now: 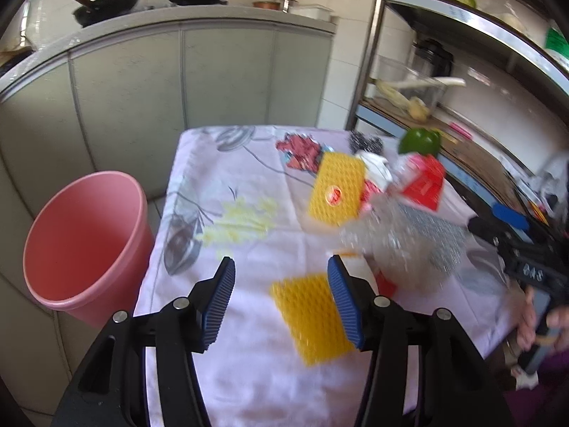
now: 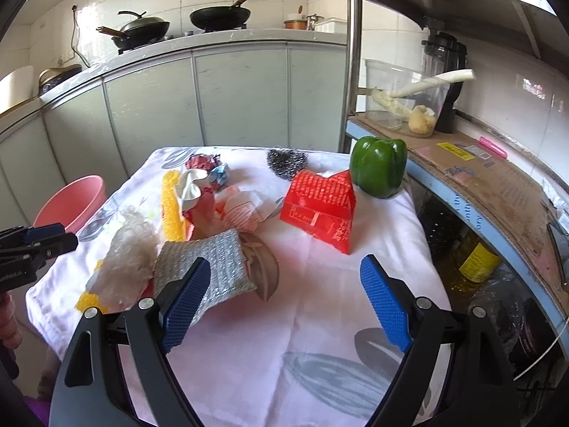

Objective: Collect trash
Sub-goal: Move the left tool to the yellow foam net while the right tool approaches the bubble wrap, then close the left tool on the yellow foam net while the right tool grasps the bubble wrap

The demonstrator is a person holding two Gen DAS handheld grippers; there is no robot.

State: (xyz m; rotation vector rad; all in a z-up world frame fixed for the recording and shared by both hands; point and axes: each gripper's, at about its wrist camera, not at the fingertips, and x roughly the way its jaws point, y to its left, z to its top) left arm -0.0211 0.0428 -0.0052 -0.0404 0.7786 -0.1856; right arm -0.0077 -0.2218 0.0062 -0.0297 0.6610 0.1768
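While my left gripper hangs over the near part of the table with its ribbed blue pads spread and nothing between them, its camera gives me what the right one barely does: the whole mouth of the pink plastic bin, round and smooth, standing on the floor just beside the table's left edge. That view also shows a yellow waffle-textured sponge lying flat right under the gripper, its long axis running from near my right pad away toward the near table edge, and a second yellow sponge farther back, propped up on edge against the trash pile. My right gripper is also wide open and holds nothing; its camera shows only a sliver of the bin behind the table's far left corner, but it lays the pile out clearly: crinkled clear plastic wrap at the left, a silver glittery scouring pad touching it, crumpled white and red wrappers behind, and a red printed paper carton folded into a peaked shape, its ridge pointing away from me. A glossy green bell pepper stands upright just behind the carton, and a steel wool ball sits near the far edge
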